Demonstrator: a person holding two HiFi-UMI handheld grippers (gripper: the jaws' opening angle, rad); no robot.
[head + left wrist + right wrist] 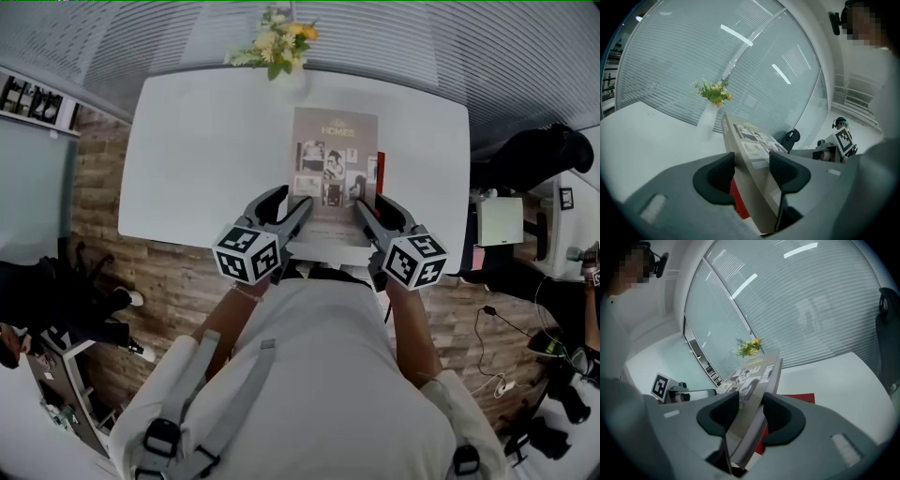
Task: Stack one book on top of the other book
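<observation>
A tan book (pixel 335 159) with photos on its cover hangs over the white table (pixel 206 150), held by its near corners. My left gripper (pixel 298 214) is shut on its near left corner and my right gripper (pixel 367 214) on its near right corner. A red book (pixel 379 173) lies under it, showing only as a strip along the right side. In the left gripper view the tan book (pixel 750 145) runs between the jaws of the left gripper (pixel 752 171), with the red book (pixel 739 201) below. In the right gripper view the right gripper (pixel 751 411) clamps the tan book (pixel 754 376) above the red book (pixel 799 398).
A vase of yellow flowers (pixel 278 42) stands at the table's far edge, against window blinds. Wood floor surrounds the table. A dark chair (pixel 539 155) and a white unit (pixel 499 221) stand to the right, a shelf (pixel 37 101) to the left.
</observation>
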